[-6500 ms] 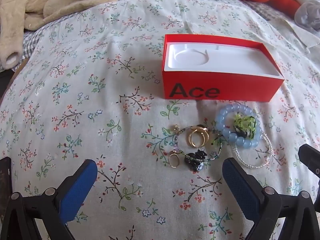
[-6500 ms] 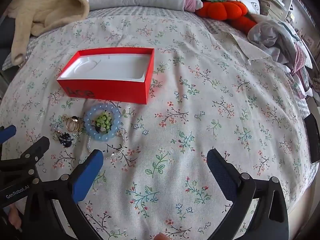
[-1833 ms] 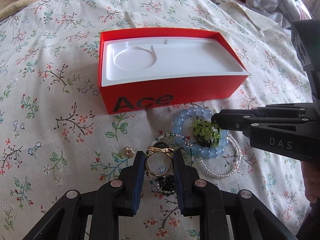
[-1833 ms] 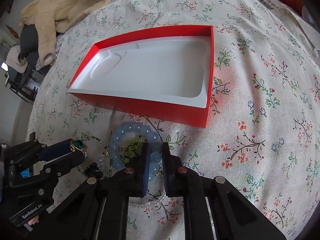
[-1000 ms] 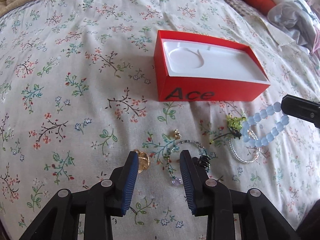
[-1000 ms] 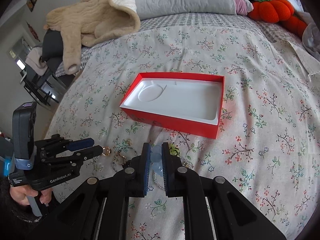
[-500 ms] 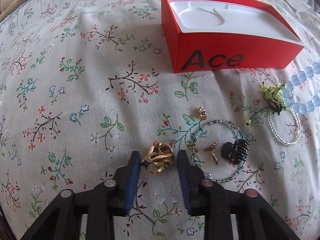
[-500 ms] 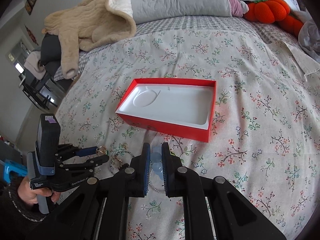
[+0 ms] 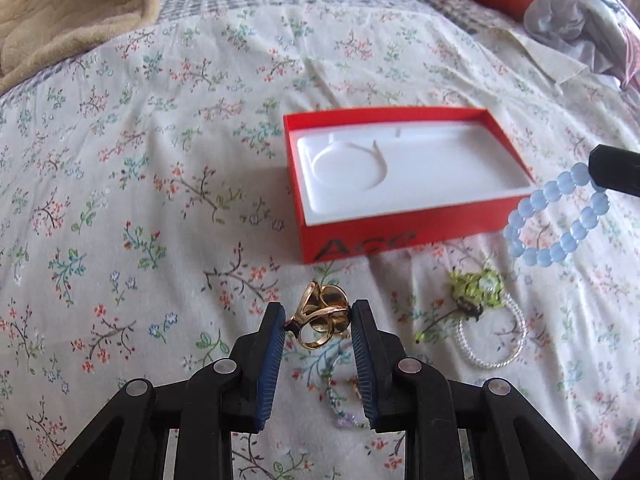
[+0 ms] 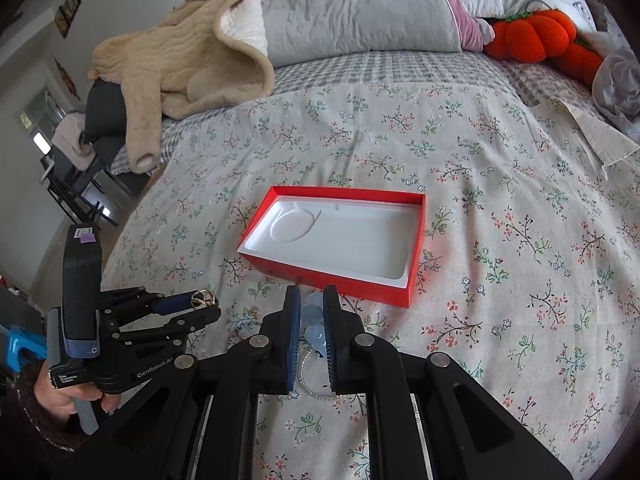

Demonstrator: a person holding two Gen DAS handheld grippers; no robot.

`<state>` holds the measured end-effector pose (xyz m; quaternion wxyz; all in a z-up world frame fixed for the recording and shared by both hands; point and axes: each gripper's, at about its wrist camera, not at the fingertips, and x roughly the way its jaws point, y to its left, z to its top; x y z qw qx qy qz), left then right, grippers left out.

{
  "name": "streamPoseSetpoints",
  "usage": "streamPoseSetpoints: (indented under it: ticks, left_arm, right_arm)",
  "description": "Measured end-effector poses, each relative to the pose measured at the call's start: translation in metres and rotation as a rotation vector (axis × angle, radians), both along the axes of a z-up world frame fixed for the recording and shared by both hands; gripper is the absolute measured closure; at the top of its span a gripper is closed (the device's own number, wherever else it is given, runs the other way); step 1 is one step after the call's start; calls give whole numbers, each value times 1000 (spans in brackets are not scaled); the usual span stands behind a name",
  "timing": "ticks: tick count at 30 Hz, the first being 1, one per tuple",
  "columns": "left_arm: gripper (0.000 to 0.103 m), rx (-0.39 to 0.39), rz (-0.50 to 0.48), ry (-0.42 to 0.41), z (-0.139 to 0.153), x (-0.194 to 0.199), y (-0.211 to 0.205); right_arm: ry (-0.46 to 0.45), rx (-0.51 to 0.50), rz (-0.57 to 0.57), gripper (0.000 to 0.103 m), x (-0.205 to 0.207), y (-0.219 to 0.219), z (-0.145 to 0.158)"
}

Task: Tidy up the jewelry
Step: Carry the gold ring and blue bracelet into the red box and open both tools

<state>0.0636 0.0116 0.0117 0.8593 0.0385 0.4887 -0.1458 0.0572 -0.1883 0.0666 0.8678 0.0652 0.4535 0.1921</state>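
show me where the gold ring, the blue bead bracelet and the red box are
gold ring (image 9: 320, 322): left wrist view, on its gold bands between the left gripper's pads.
blue bead bracelet (image 9: 560, 245): left wrist view, on a bead in the hanging loop's lower side.
red box (image 10: 332, 278): right wrist view, on its near red wall.

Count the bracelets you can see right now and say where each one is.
3. The blue bead bracelet hangs from the right gripper; the clear bead bracelet lies on the bedspread; a thin beaded bracelet lies partly hidden behind the left gripper. More may be hidden.

The right gripper is pinching what look like pale blue beads near the red box.
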Motion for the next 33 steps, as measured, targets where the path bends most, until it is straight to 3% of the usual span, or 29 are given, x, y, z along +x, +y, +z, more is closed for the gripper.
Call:
streamPoseSetpoints:
  ticks: [7, 16, 23, 33]
  left_arm:
    - [75, -53, 5, -76, 15, 21, -15]
    - [75, -36, -3, -148, 1, 49, -44]
    - [74, 7, 9, -135, -18, 63, -55]
    - [74, 23, 9, -131, -23, 67, -58]
  right_arm:
    - [-44, 49, -46, 91, 15, -4, 20]
    - [-71, 69, -85, 91, 40, -2, 19]
    - [-48, 75, -80, 91, 60, 5, -1]
    - [27, -46, -150, 91, 83, -14, -42]
